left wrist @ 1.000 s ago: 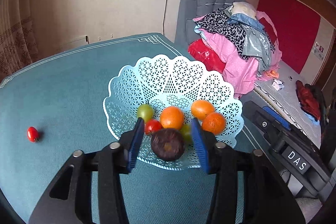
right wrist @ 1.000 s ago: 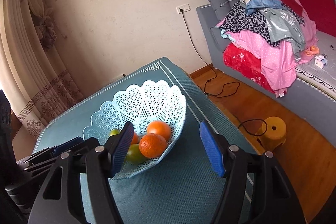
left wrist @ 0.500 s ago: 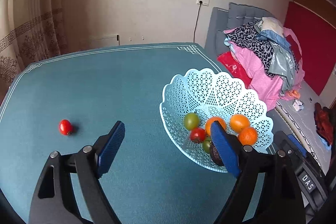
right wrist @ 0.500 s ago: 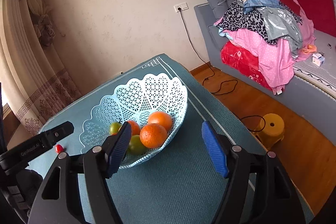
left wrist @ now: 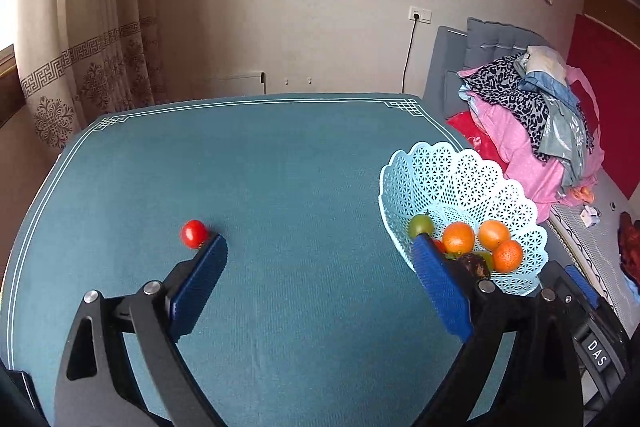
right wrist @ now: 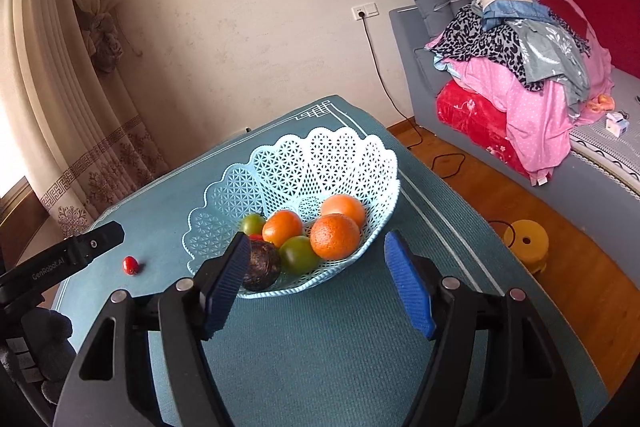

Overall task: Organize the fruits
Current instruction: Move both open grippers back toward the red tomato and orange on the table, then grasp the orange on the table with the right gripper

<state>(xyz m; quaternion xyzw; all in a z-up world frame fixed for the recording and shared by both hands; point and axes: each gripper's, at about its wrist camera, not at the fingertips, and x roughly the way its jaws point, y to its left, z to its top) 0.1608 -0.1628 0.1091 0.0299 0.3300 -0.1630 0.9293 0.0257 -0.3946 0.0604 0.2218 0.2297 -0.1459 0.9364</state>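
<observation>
A light blue lattice basket [left wrist: 452,167] [right wrist: 316,155] stands on the teal table and holds three oranges [right wrist: 334,236], two green tomatoes [right wrist: 299,255], a red tomato and a dark avocado [right wrist: 261,265]. A small red tomato [left wrist: 193,233] [right wrist: 130,265] lies alone on the table left of the basket. My left gripper [left wrist: 320,247] is open and empty, its left fingertip just right of the red tomato. My right gripper [right wrist: 316,251] is open and empty, held in front of the basket.
The teal table [left wrist: 280,167] with a white border line ends near the basket's right side. A grey sofa with piled clothes [right wrist: 516,43] stands to the right. A yellow stool [right wrist: 526,241] and a cable lie on the wooden floor. Curtains [left wrist: 80,47] hang at the left.
My left gripper let go of the avocado in the basket, opened wide, and swung left toward the lone red tomato. My right gripper stayed open and shifted slightly nearer the basket.
</observation>
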